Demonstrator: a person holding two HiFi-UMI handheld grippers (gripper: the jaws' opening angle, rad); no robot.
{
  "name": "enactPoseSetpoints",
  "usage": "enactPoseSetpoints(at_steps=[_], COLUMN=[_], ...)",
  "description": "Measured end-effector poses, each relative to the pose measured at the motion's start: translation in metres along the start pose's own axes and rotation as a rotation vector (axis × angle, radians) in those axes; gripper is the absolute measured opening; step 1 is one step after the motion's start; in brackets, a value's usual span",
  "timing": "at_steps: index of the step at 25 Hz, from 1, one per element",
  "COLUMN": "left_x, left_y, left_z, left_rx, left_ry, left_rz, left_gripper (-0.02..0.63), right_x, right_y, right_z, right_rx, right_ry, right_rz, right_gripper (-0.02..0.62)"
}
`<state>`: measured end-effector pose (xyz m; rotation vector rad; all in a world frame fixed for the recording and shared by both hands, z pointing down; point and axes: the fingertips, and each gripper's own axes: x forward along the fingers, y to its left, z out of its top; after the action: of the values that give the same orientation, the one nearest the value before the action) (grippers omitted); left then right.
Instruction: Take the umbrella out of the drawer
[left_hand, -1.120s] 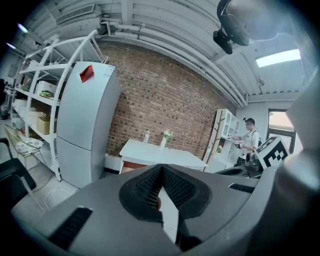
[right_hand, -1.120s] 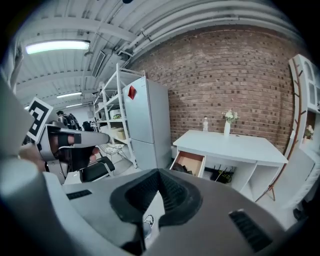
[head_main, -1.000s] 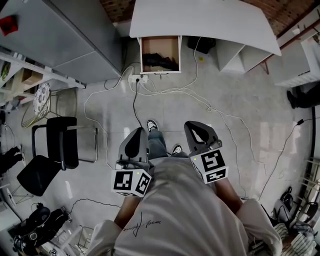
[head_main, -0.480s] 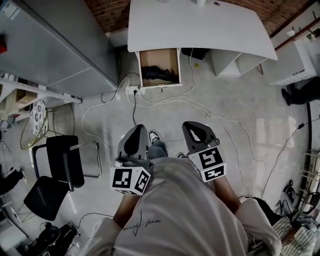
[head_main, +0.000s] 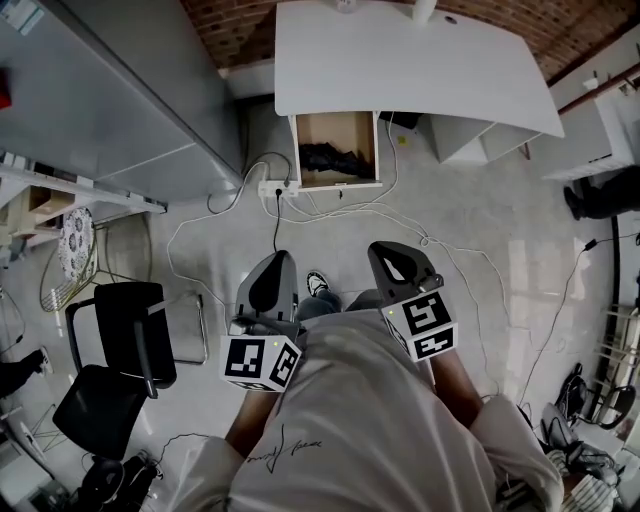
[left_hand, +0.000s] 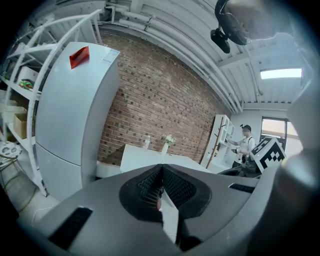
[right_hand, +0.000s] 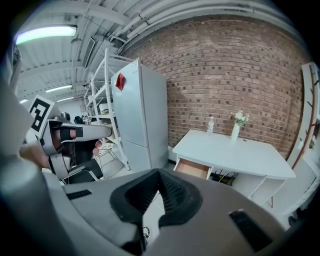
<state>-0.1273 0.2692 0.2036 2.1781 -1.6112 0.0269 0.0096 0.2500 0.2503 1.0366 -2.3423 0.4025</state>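
The wooden drawer (head_main: 338, 122) stands pulled open under the white desk (head_main: 400, 60), far ahead of me across the floor. A dark folded umbrella (head_main: 335, 158) lies inside it. My left gripper (head_main: 272, 262) and right gripper (head_main: 388, 250) are held close to my body, side by side, well short of the drawer. Both are shut with nothing between the jaws. In the right gripper view the open drawer (right_hand: 192, 169) shows beyond the closed right gripper (right_hand: 159, 172). The left gripper (left_hand: 161, 167) points toward the desk (left_hand: 142, 156) and brick wall.
White cables (head_main: 420, 225) and a power strip (head_main: 276, 187) lie on the floor between me and the drawer. A grey fridge (head_main: 120, 90) stands left, a black chair (head_main: 120, 350) nearer left, and white shelving (head_main: 600, 130) right. A person (left_hand: 245, 147) stands far right.
I have walked forward: the desk and open drawer sit lower and nearer in the head view. Both grippers stay shut in front of my body.
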Motion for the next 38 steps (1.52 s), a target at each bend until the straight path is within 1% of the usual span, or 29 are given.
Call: enactPoseSetpoints(at_steps=[7,16,24,29,33,38], left_x=[0.012,0.043,0.097,0.13,0.153,0.18], left_y=[0.019,0.022,0.021,0.022,0.022,0.022], left_z=[0.0,0.004,0.021,0.029,0.032,0.031], left_rx=[-0.024,-0.018,0.002,0.016,0.011,0.005], left_ry=[0.014,0.03,0.033,0.033,0.038,0.052], left_rz=[-0.001,0.02,0.042,0.066,0.09,0.116], left_gripper=[0.017,0.017,0.017,0.017,0.017,0.017], right_x=[0.017,0.035,0.066,0.091,0.107,0.129], right_y=[-0.008,-0.037,-0.074,-0.098,-0.118,-0.138], right_z=[0.01,0.025,0.051,0.058,0.061,0.063], right_rx=[-0.011,-0.015,-0.036,-0.04,-0.033,-0.054], right_ry=[0.006,-0.022,-0.041,-0.031,-0.024,-0.009], right_rz=[-0.019,-0.021,0.034,0.074,0.097,0.14], right_gripper=[0.015,0.015,0.017,0.017,0.017,0.017])
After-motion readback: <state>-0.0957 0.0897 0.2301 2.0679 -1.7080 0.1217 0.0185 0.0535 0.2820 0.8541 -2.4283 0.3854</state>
